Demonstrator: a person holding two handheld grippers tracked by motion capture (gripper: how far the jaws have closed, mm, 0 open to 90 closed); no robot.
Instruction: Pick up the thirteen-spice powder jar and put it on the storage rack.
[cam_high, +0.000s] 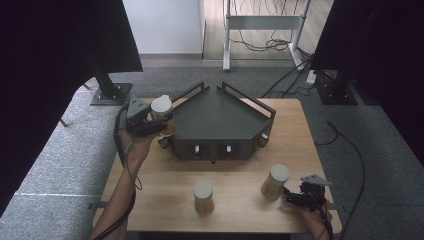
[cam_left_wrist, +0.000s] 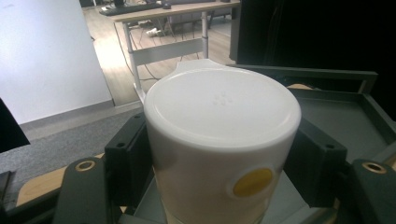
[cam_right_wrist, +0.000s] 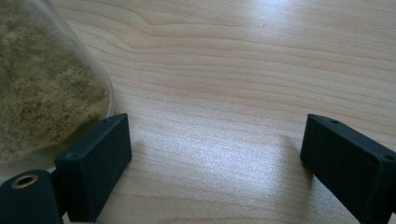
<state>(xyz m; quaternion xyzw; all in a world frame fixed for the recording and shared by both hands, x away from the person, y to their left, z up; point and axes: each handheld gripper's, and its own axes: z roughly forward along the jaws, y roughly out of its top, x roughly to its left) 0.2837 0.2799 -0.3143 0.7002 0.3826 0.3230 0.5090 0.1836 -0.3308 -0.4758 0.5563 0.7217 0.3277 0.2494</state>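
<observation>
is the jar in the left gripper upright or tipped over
Upright. The left gripper clamps the jar by its sides, white lid facing up, beside the dark tray.

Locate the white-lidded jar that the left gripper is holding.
In the high view the jar sits at the left, clamped in the left gripper beside the dark tray's left corner.

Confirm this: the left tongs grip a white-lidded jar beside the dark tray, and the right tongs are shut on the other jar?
Not quite. The right tongs stand open on bare table, the jar beside them, as the right gripper view shows. The left tongs do grip the white-lidded jar by the tray.
</observation>
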